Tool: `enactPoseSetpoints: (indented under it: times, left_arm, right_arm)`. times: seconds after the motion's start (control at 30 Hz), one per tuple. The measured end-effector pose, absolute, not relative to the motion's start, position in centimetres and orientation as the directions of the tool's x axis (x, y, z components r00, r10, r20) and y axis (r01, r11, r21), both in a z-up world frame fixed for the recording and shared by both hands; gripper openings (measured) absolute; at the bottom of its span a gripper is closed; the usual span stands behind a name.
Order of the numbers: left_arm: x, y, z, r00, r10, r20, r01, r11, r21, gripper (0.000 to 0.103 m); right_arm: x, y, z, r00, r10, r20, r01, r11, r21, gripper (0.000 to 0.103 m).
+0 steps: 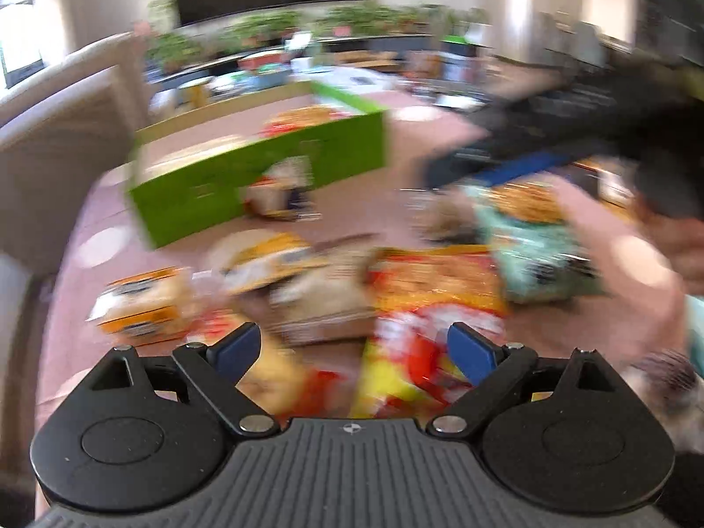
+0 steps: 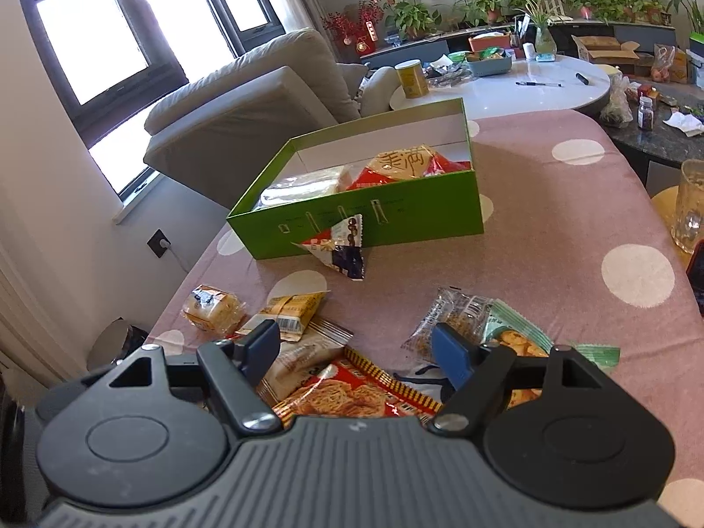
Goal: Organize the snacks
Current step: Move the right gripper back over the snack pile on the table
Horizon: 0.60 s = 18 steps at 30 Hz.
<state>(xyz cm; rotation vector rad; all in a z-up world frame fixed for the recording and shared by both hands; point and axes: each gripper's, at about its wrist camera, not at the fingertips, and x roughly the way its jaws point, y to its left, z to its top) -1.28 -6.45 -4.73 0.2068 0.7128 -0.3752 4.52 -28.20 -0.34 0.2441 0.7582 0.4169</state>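
Although the left wrist view is badly smeared, you can see that both tools are spread wide and hold nothing: your left gripper (image 1: 352,347) hangs over a red-and-yellow snack bag (image 1: 422,308) with its blue fingers (image 1: 240,347) either side of it but apart from it, and your right gripper (image 2: 356,347) hovers released above the red cracker pack (image 2: 352,391) near the table's near edge. The green box (image 2: 422,215) sits toward the far left corner of the pink dotted tablecloth (image 2: 572,229), its long axis running from near-left to far-right, open side up, and it already holds a pale bag (image 2: 303,187) and a red-orange bag (image 2: 409,163), which suggests it is the collecting place. A small triangular packet (image 2: 341,246) leans against the box's near wall, tip pointing left, probably not yet stowed. The loose snacks lie scattered along the near edge: a bread pack (image 2: 213,308) at the left, a yellow packet (image 2: 290,312) beside it, a clear nut packet (image 2: 453,317) and a mint-green biscuit bag (image 2: 523,339) to the right. The red cracker pack lies flat, its long axis slanting from near-left to far-right, so you would likely need to grip its edge.
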Motion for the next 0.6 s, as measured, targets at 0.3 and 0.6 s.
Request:
enactPoseSetpoints:
  times: [0.3,0.6]
  left_arm:
    - [0.8,-2.2,-5.4,0.711,-0.167,-0.683,0.238,0.971,0.011,0.091]
    - [-1.7,-2.8,-3.2,0.690,-0.326,-0.647,0.359,0.929,-0.087,0.091]
  right_arm:
    - [4.7,-27.4,-2.2,0.588,0.458,-0.667,-0.312,0.889,0.335,0.067]
    - [3.9,-26.0,-3.2,0.532,0.444,-0.721,-0.397,0.883,0.251,0.082]
